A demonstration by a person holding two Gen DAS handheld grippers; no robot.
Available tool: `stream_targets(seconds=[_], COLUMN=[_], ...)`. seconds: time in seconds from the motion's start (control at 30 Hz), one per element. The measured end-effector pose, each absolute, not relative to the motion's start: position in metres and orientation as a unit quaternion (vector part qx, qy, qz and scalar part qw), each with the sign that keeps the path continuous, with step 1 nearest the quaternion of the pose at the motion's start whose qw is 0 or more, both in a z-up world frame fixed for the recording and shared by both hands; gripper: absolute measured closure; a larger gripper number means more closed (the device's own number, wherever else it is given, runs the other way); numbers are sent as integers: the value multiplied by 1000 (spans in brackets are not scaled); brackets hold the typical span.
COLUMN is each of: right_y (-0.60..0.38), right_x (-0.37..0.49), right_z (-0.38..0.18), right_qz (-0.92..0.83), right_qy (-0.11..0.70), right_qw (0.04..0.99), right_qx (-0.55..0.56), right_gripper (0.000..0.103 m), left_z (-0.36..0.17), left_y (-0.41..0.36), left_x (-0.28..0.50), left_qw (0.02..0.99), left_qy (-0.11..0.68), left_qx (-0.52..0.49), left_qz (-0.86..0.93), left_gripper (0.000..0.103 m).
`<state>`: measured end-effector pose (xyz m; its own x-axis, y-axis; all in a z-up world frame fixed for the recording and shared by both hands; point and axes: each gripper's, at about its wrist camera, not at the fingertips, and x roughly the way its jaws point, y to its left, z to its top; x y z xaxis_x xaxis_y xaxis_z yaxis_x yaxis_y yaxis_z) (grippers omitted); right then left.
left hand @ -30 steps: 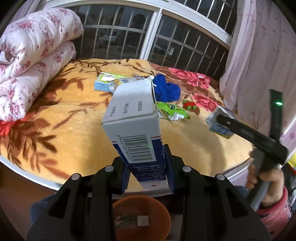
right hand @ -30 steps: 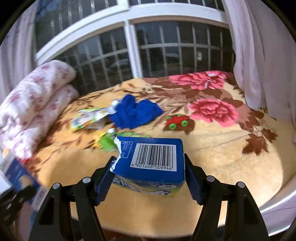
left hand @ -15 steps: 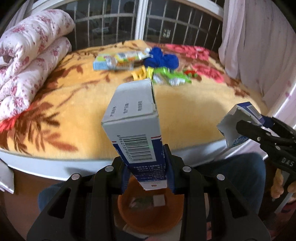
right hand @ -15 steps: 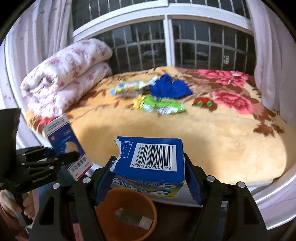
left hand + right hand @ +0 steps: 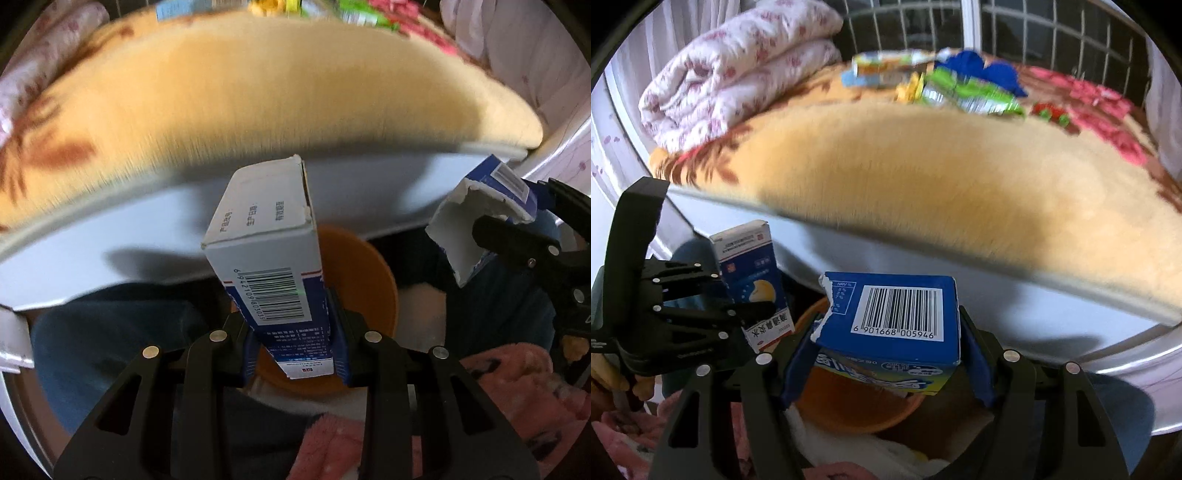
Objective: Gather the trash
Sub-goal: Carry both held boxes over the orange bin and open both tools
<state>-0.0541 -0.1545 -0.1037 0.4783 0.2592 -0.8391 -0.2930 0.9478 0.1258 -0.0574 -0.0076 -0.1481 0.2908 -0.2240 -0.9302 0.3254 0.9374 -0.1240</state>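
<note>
Two boxes hang above the orange bin (image 5: 364,273), which sits on the floor below the edge of the bed (image 5: 923,173) with its floral blanket, folded quilt and barred window behind. The left gripper (image 5: 295,334) clamps a tall white-and-blue carton (image 5: 271,243) upright; the right gripper (image 5: 886,363) clamps a torn blue box (image 5: 894,314), long axis crosswise. What the bin holds is hidden.

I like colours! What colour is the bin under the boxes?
Orange. The bin shows best in the left wrist view, behind the tall box.
</note>
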Motion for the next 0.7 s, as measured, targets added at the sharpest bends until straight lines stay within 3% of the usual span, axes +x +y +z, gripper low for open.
stream_targets(seconds=[0.7], right_y=[-126], right_x=[-19], right_z=[-203], right_qz=[168], right_qy=[599], right_qw=[780], right_qx=[-58], right_gripper=[33], left_z=[-243], left_y=[-8], left_x=[-38], left_qw=[708], left_qy=[685], left_qx=[22], left_qz=[-169], left_gripper=[71])
